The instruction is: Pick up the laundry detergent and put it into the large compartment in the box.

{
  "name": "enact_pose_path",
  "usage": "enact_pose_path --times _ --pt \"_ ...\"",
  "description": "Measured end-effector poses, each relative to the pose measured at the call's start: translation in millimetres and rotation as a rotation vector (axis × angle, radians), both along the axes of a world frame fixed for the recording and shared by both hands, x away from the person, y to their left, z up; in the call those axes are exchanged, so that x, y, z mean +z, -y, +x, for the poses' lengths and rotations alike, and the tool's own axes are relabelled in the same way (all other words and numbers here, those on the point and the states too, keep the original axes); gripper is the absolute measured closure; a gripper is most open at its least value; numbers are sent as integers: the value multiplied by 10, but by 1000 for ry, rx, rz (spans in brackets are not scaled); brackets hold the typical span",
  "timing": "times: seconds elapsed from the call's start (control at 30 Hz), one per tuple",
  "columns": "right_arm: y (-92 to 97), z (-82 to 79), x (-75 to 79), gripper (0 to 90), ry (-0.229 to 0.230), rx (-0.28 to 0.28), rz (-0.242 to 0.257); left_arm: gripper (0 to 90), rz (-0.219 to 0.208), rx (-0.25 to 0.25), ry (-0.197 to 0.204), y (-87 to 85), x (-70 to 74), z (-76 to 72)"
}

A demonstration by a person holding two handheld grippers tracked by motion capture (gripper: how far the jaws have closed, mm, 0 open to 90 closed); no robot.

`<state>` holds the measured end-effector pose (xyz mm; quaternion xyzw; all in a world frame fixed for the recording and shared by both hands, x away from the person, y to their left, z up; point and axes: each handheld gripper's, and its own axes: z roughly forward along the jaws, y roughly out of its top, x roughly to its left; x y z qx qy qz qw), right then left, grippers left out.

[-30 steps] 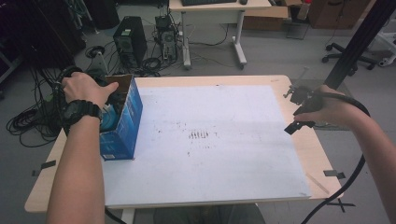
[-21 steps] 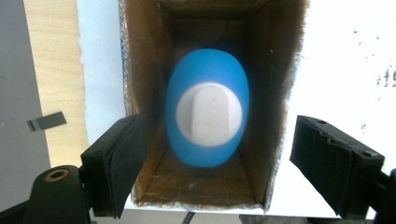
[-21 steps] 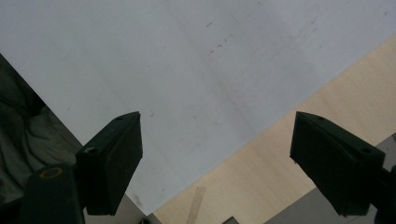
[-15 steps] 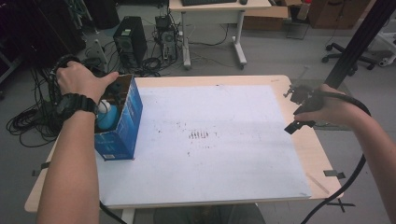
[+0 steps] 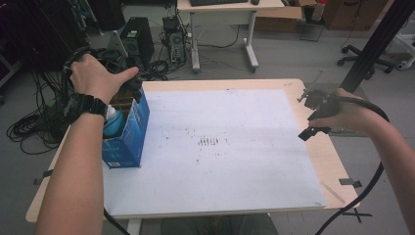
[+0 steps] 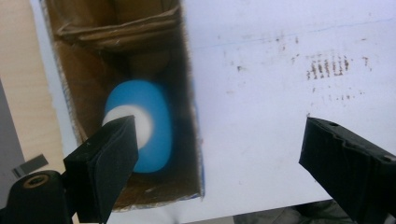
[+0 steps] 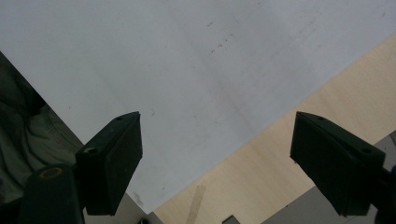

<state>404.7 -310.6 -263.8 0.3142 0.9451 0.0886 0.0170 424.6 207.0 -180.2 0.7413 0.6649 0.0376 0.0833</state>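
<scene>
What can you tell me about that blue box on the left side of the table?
The blue box is a small cardboard carton, blue outside and plain brown inside, standing upright with its top flaps open. It sits on the white sheet near the table's left edge. Inside stands a light blue bottle with a white cap, seen from above in the left gripper view. The left gripper hangs above it with its jaws wide apart; whether anything touches the box cannot be told.

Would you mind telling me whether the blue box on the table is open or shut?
Open. The left gripper view looks straight down into the box, its top flaps folded inward, with a blue bottle standing inside.
</scene>
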Motion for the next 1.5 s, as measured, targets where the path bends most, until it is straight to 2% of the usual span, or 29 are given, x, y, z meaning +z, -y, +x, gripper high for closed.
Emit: enact_pose_path --times 0.1,0.23,0.3,0.43,0.6,0.7,0.73,0.8,0.9,1.17,1.4,1.5 --pt "0 -5 3 169 1 -1 -2 117 2 -32 8 92 14 -5" --pt "5 -9 2 169 1 -4 -2 117 -17 -69 18 192 20 -8" --pt "9 -9 -2 169 0 -7 -2 118 -21 -107 24 296 11 -5" --pt "13 -10 -3 169 2 -6 -1 128 -17 -136 15 405 0 -2" --pt "10 -11 -2 169 1 -7 -1 127 -2 -198 14 656 -39 5" --pt "12 -12 -1 169 1 -8 -2 127 -4 -220 15 734 -53 7" --pt "18 -12 -2 169 1 -8 0 127 -3 -242 10 821 -79 9" --pt "21 -13 -3 169 1 -9 0 127 -2 -254 9 846 -85 11" --pt "32 -16 -7 169 1 -9 1 129 1 -284 6 970 -122 9" --pt "47 -20 -23 169 0 -9 2 129 2 -325 -6 1144 -196 6" --pt "54 -31 -27 169 1 -9 4 129 25 -367 -26 1298 -285 9" --pt "55 -33 -25 169 2 -9 4 130 16 -371 -23 1335 -312 4"
